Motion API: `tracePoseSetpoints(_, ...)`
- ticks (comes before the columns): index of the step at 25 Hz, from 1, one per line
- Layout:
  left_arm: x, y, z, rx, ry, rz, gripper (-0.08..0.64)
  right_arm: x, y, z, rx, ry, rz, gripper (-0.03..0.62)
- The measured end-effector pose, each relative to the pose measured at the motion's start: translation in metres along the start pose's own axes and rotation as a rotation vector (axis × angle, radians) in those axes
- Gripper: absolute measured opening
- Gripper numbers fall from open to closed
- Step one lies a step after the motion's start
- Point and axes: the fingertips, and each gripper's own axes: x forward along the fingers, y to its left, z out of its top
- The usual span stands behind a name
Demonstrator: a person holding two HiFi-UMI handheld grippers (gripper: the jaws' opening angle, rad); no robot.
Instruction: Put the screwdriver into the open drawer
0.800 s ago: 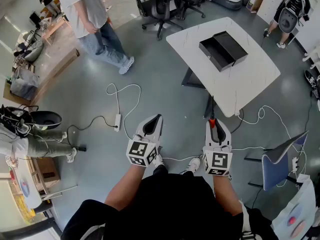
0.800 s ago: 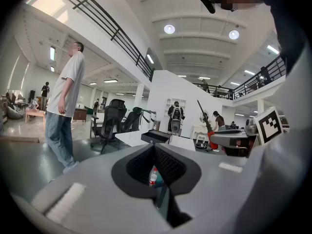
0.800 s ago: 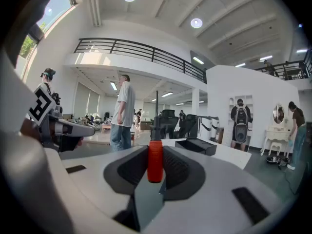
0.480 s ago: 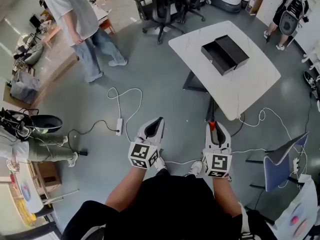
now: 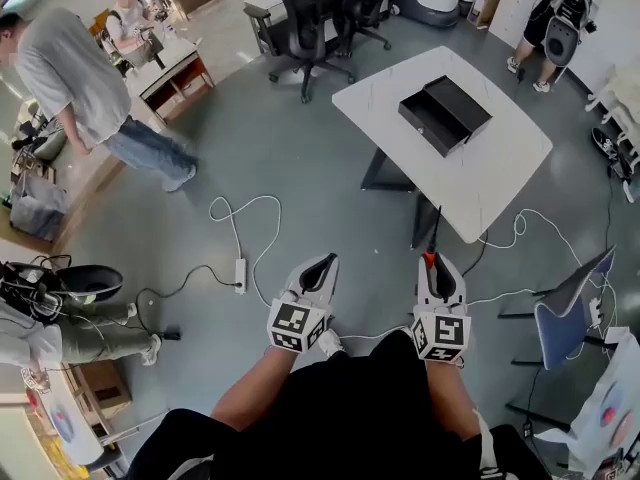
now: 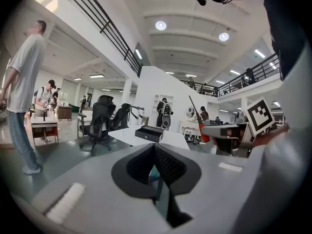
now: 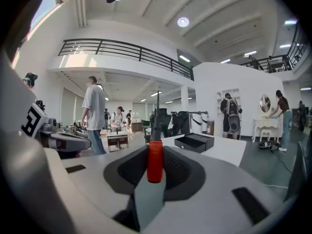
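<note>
**Right tongs carrying the screwdriver, drawer well ahead on the table**

Your right tongs point(image 5: 434, 264) are closed on the screwdriver point(image 5: 431, 258), pads pressing the red handle. The dark shaft runs forward, in line with the tongs and roughly level. Your left tongs point(image 5: 322, 265) are closed with nothing between them and are held just beside the right pair, at the same height.

The drawer point(image 5: 421, 126) lies ahead of the right tongs, a little to their right and well apart from them, so the right hand is the nearer one. It rests on the white table point(image 5: 495, 173) with its open tray drawn out toward the left of the head view. Its long axis sits diagonally to the shaft, so you will likely need to turn the screwdriver to lie along the tray.

The near corner of the table stands between you and the drawer, and the approach must rise over that edge. The floor point(image 5: 330, 188) between is open apart from cables point(image 5: 245, 203) on the left and under the table. A blue chair point(image 5: 565, 313) stands to the right, and the office chairs point(image 5: 305, 13) stand beyond the table's far side.
</note>
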Motion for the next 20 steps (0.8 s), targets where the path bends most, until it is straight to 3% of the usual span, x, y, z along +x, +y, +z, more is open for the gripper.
tracePoseSetpoints(9,0.024,0.024,0.009,0.005,0.004,0.005,0.008,0.023,-0.003,-0.002,0.03,0.015,0.013,0.097)
tracePoseSetpoints(20,0.116,0.053,0.042,0.041,0.003,0.027,0.008,0.109,-0.064,0.019,0.049,-0.005,0.046,0.097)
